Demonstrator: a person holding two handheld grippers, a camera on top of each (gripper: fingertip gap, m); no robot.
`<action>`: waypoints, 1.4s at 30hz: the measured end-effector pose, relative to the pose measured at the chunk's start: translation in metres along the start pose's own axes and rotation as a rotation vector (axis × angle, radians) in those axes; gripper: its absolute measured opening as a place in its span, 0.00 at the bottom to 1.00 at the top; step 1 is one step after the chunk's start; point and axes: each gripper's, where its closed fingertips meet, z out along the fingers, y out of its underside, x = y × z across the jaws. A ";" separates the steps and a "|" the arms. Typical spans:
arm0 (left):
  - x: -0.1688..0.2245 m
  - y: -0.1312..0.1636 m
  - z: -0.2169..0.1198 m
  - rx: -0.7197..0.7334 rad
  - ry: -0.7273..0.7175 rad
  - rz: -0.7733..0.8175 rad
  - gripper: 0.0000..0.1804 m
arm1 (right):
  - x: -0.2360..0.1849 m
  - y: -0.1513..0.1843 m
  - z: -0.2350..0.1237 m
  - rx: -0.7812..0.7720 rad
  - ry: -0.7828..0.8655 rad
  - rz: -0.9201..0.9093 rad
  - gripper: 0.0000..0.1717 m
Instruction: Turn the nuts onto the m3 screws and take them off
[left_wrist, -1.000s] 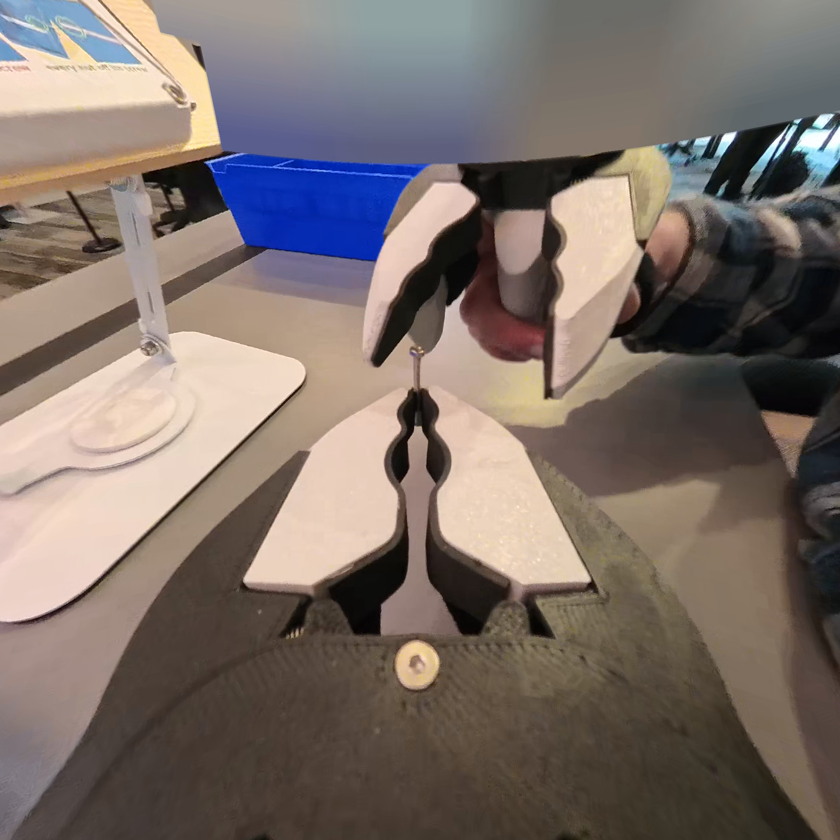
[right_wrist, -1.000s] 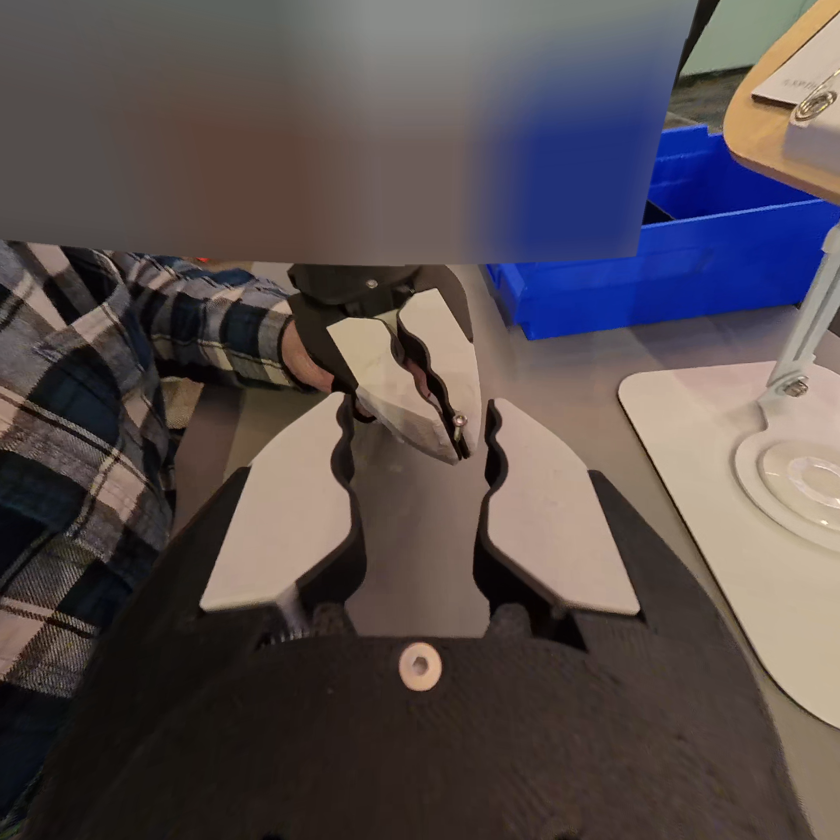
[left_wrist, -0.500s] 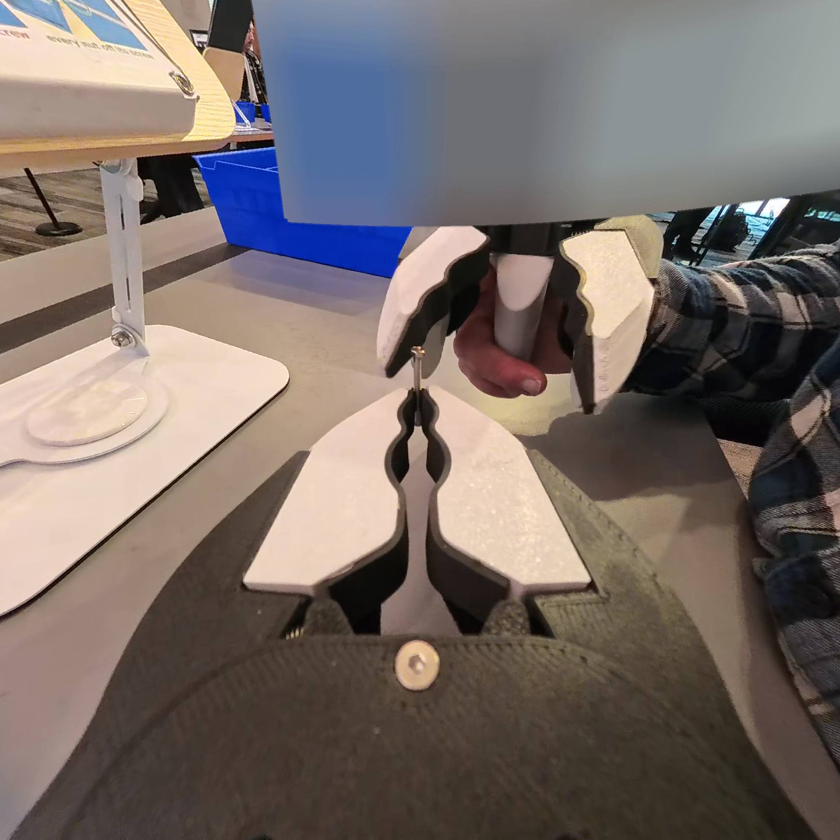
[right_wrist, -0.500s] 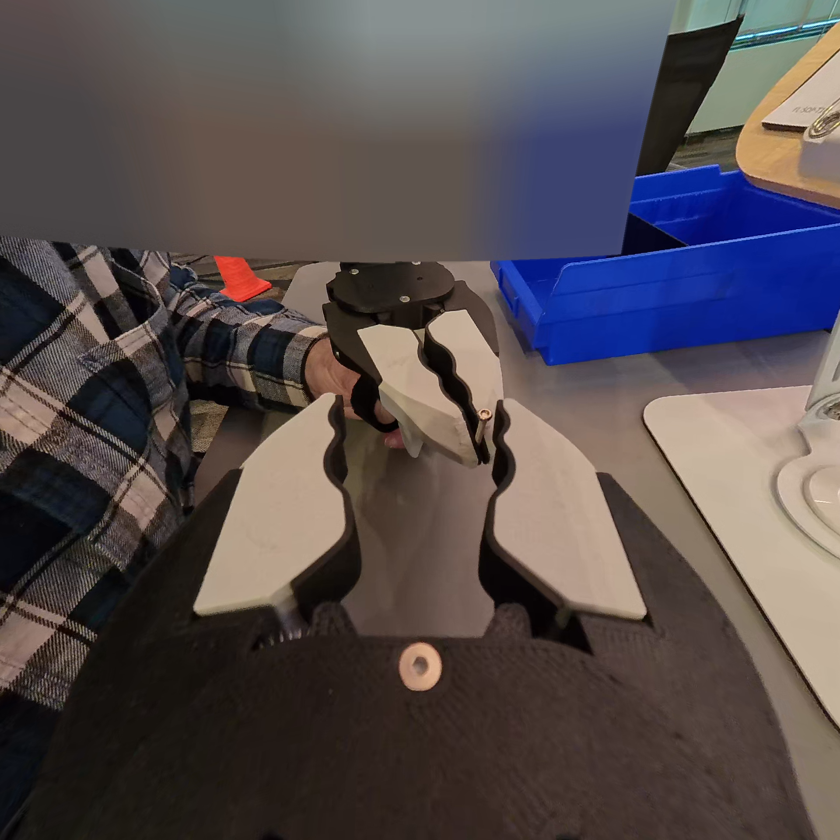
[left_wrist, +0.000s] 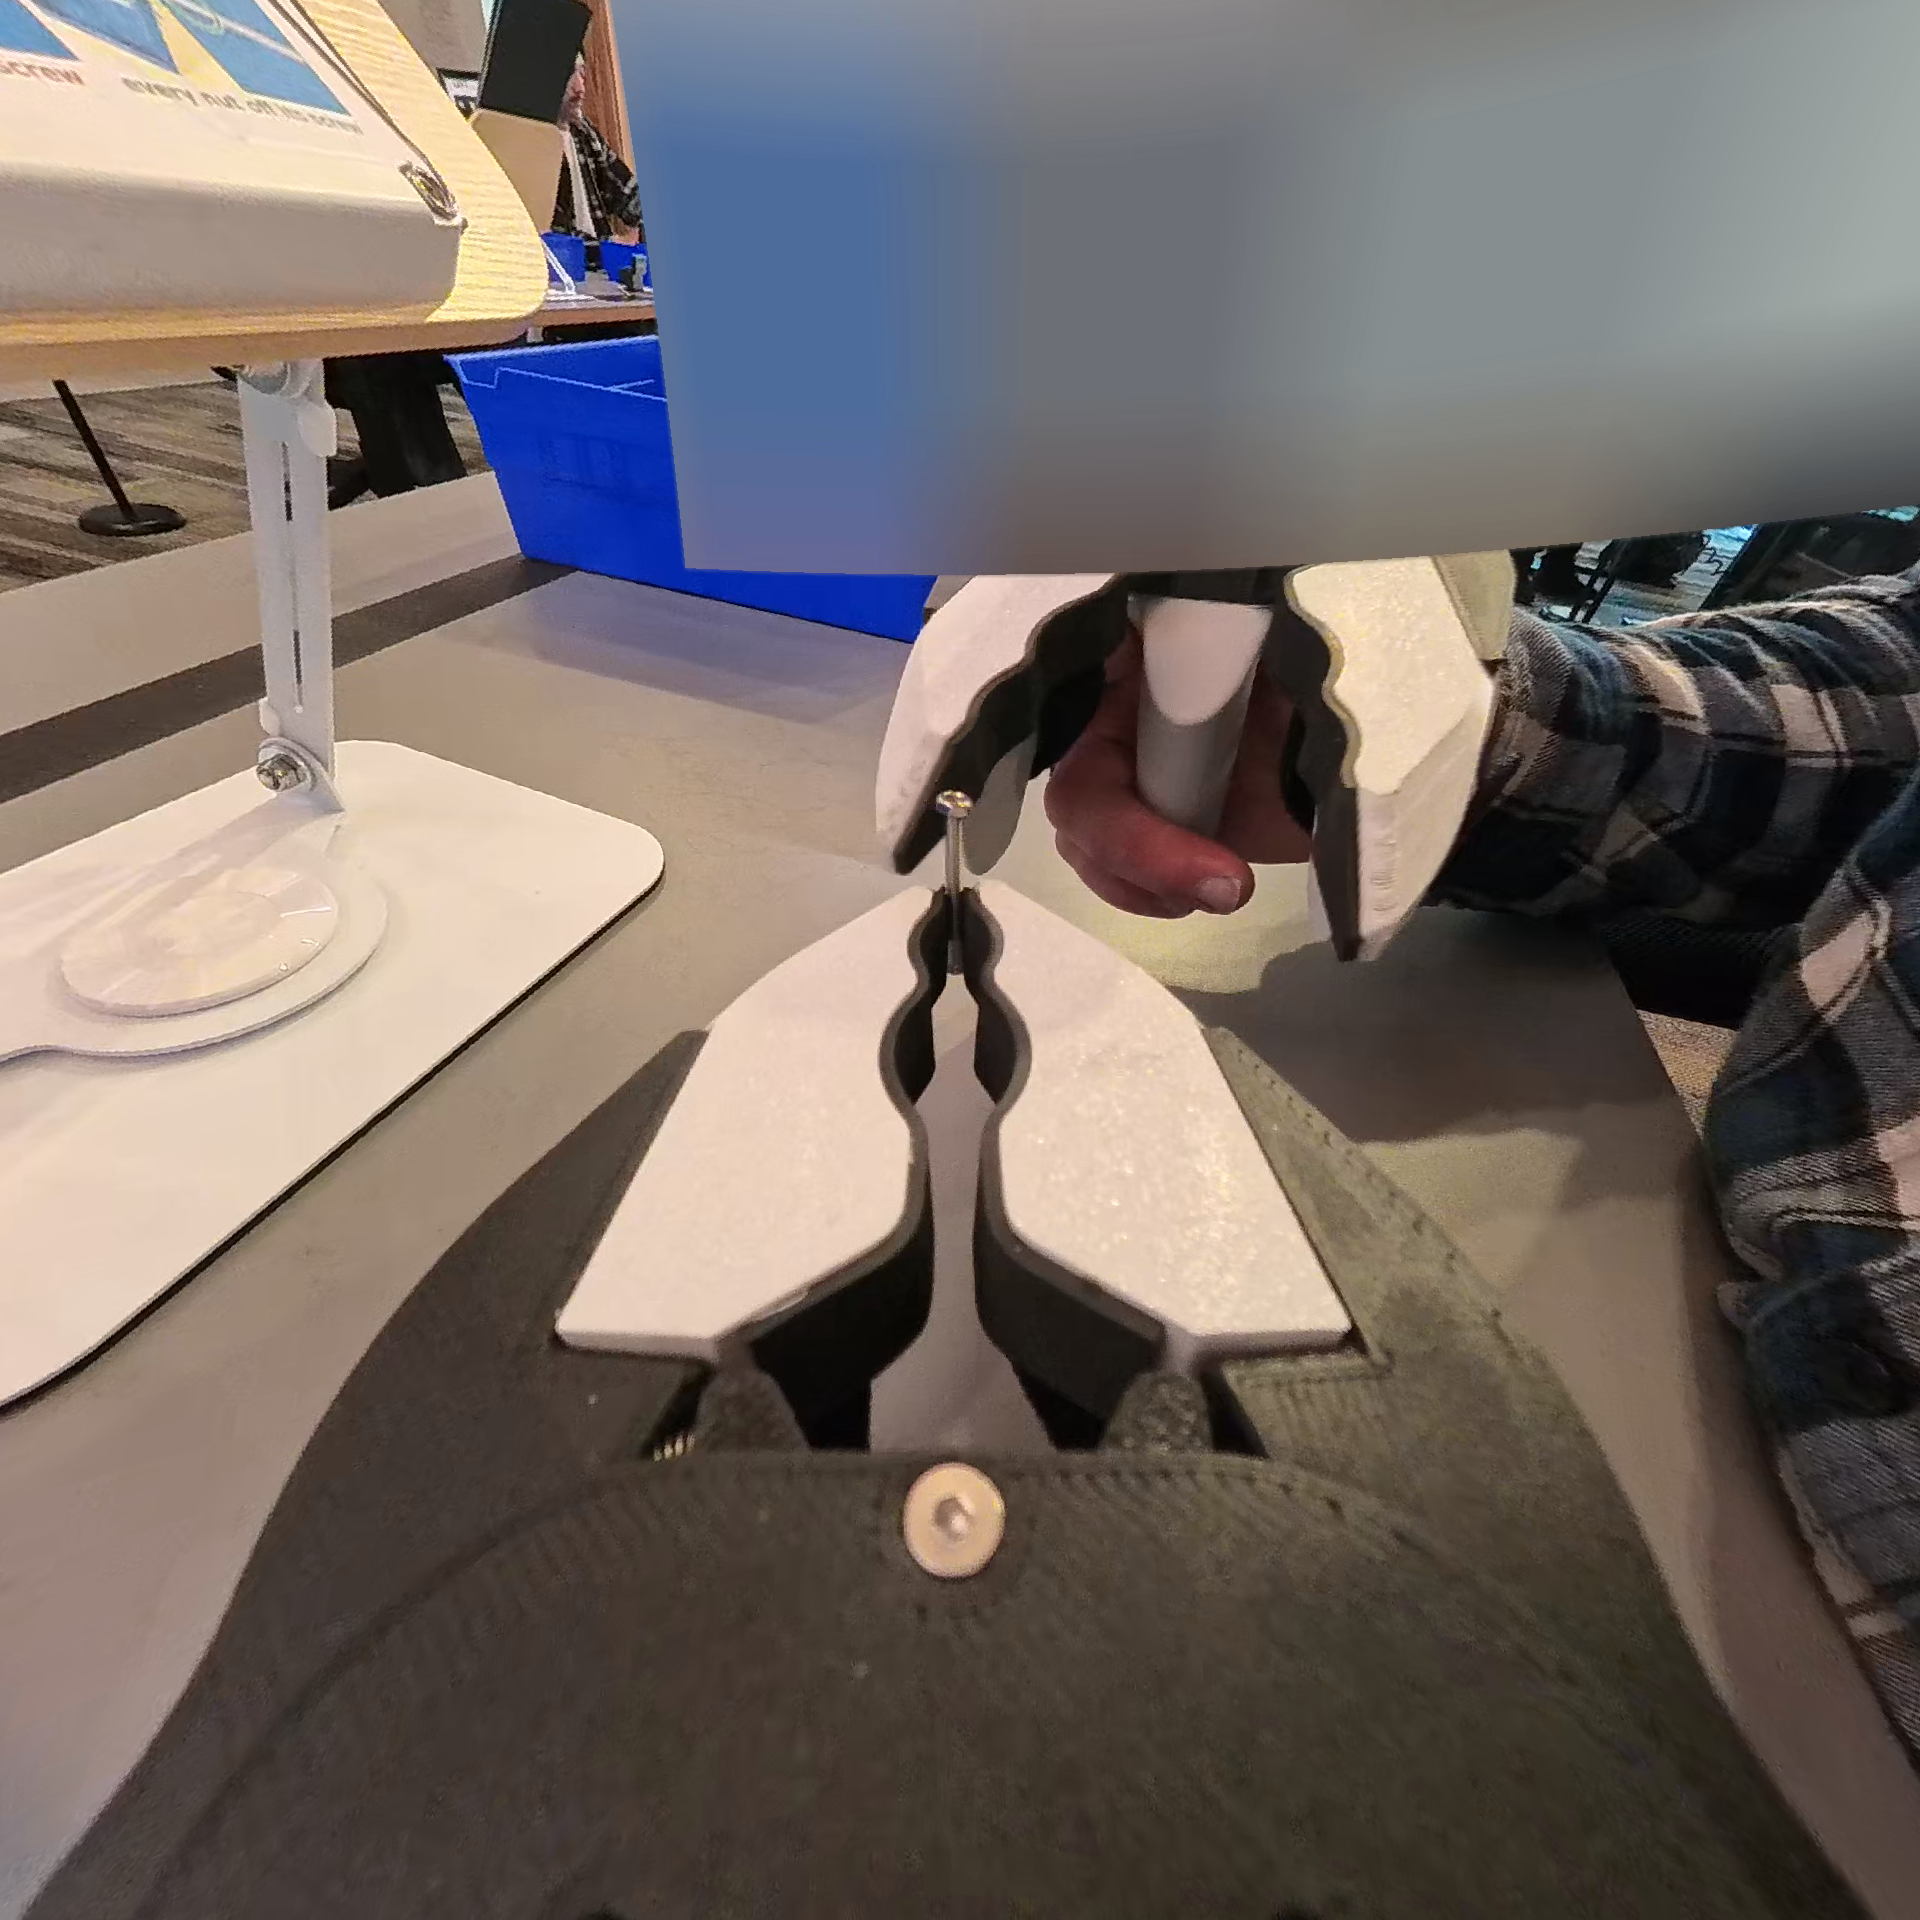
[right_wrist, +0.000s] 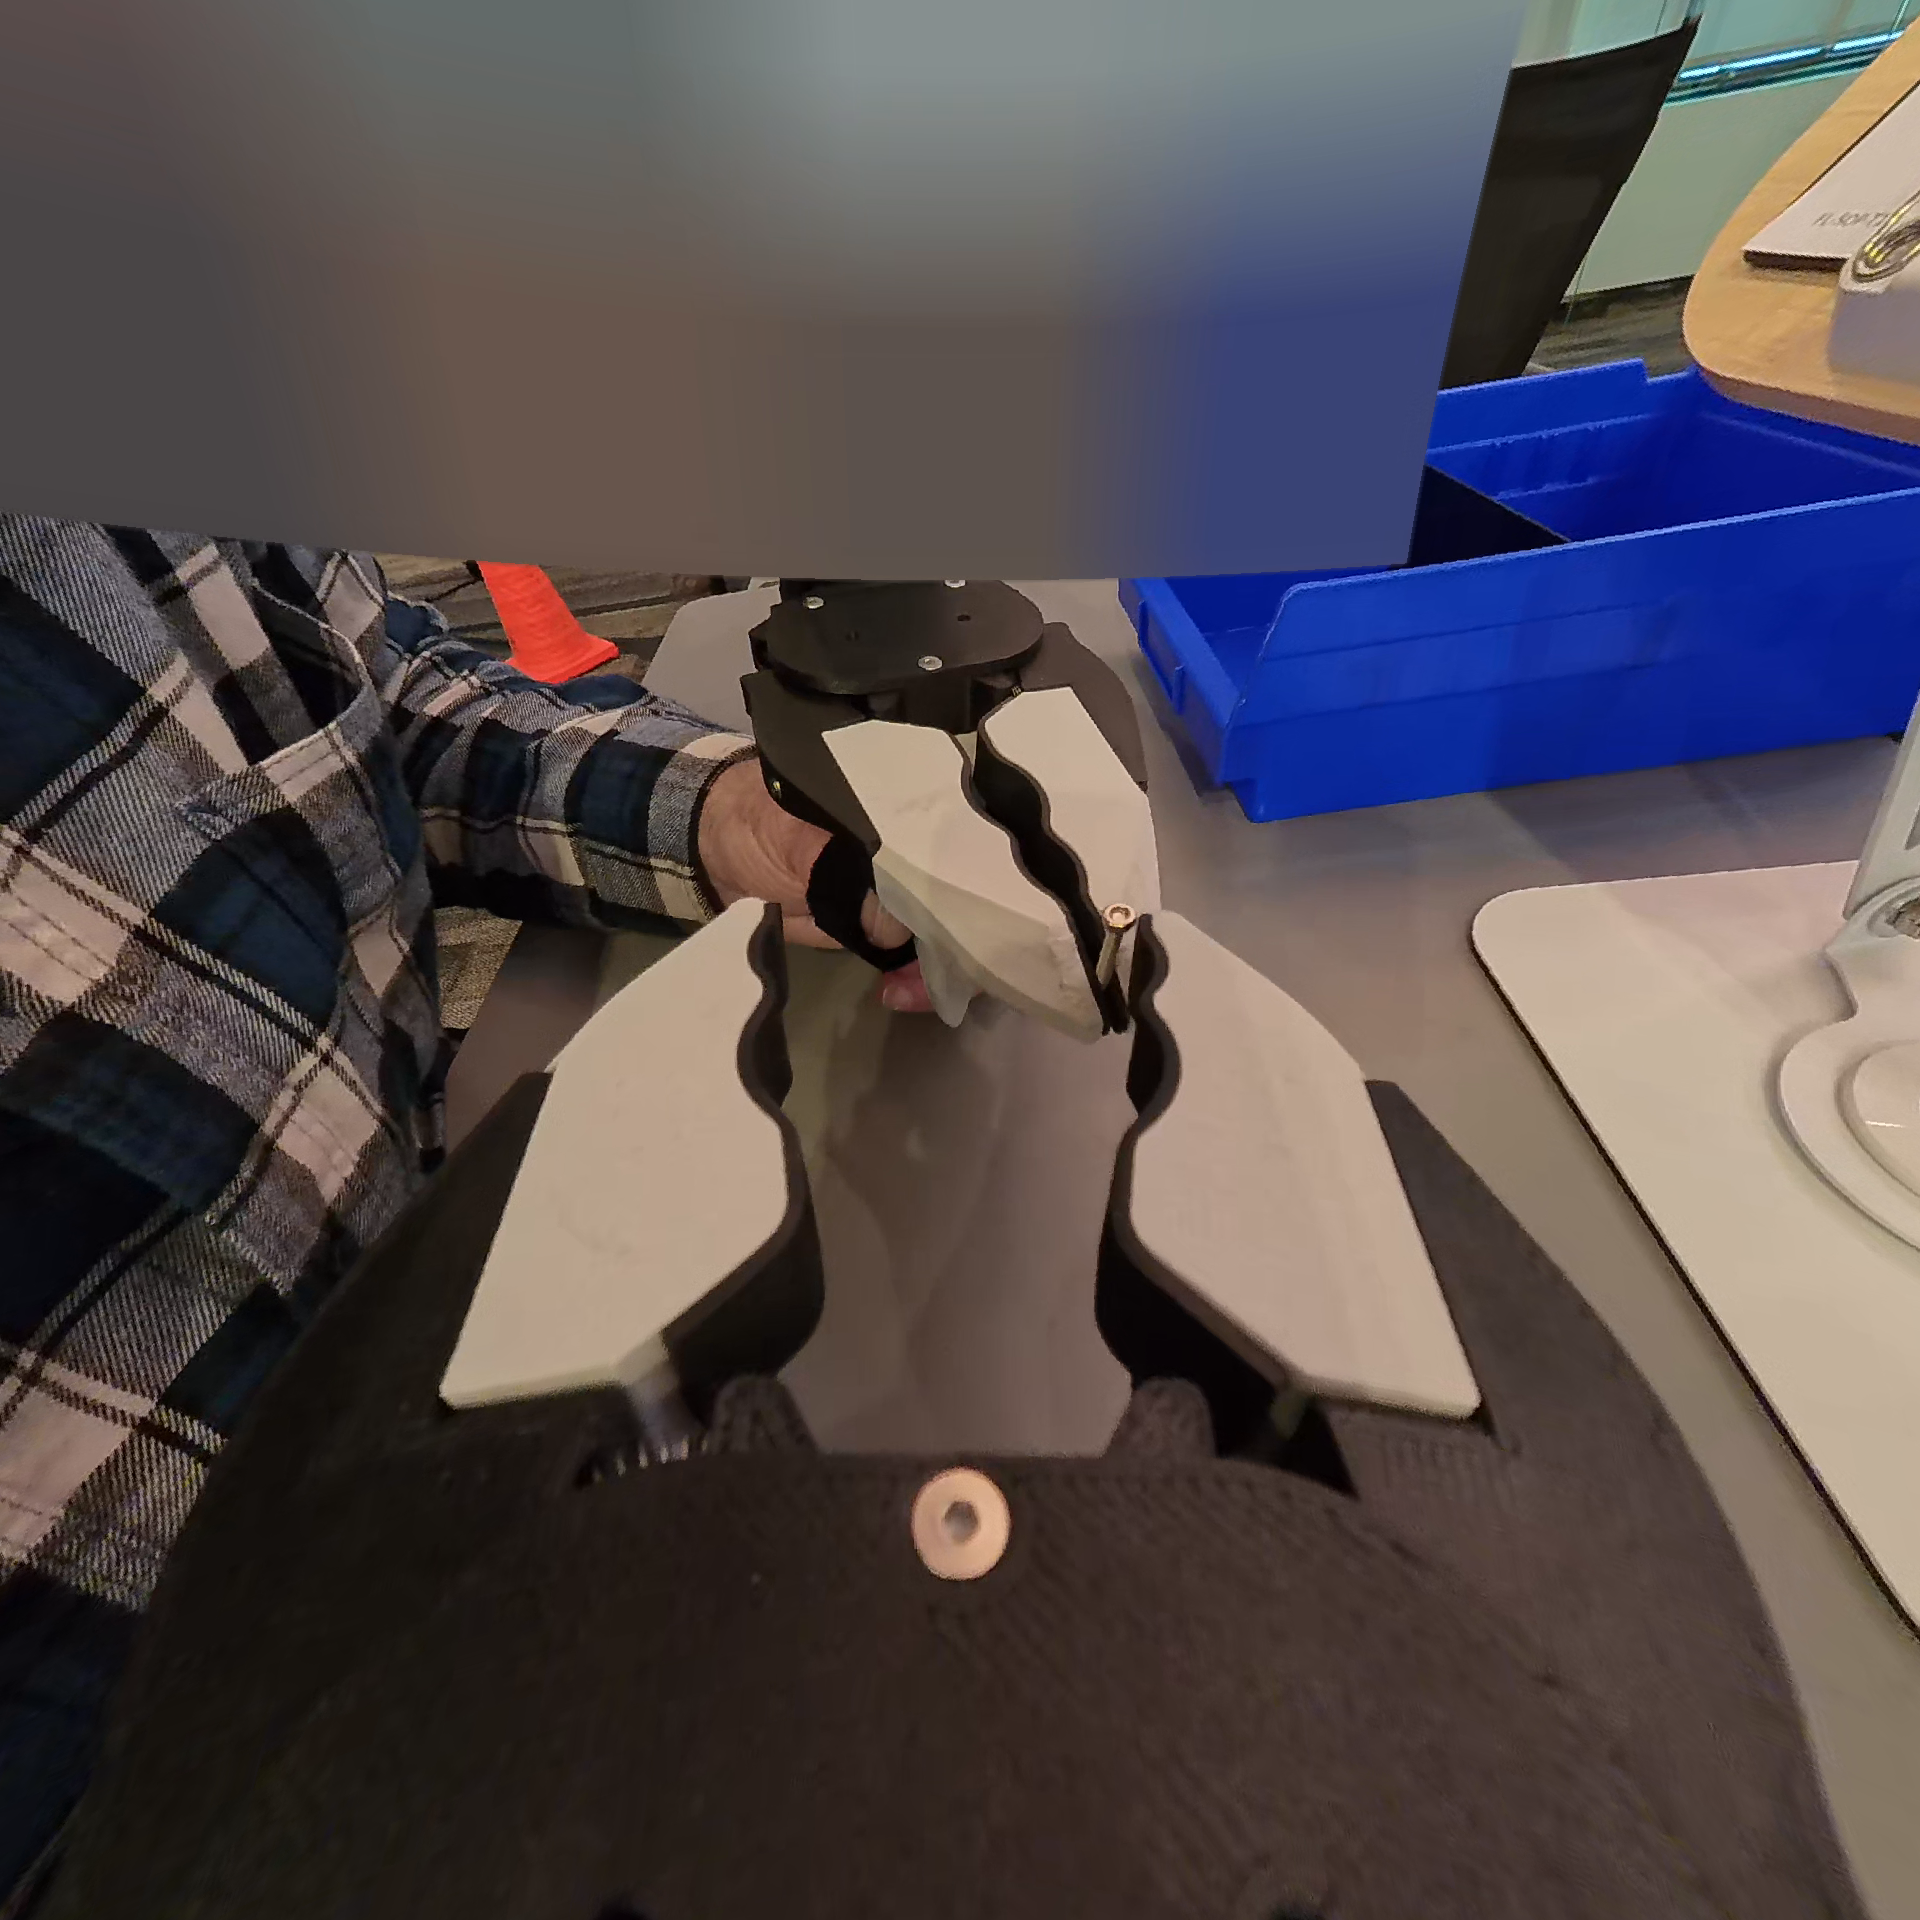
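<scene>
Grey worktop (left_wrist: 727, 727), blue bin (right_wrist: 1558, 665) at its back, wood-look floor (left_wrist: 62, 457) beyond, bright windows (right_wrist: 1787, 52) far off

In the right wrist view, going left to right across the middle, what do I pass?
Plaid sleeve → hand → left tool shut on a screw → white stand base.

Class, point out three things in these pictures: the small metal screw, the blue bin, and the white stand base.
Screw (left_wrist: 954, 847): left wrist view, mid-shaft.
Blue bin (right_wrist: 1558, 665): right wrist view, front wall.
White stand base (left_wrist: 499, 862): left wrist view, bare flat plate.
</scene>
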 end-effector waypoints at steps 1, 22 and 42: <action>0.000 0.000 0.000 0.001 0.000 0.000 0.01 | 0.001 0.000 -0.001 0.003 0.007 -0.001 0.38; 0.020 -0.009 -0.003 0.067 0.170 -0.075 0.01 | 0.008 -0.014 -0.004 0.032 -0.038 -0.118 0.05; 0.010 -0.028 0.001 0.106 -0.085 0.084 0.01 | 0.017 -0.032 -0.012 0.225 0.148 -0.092 0.03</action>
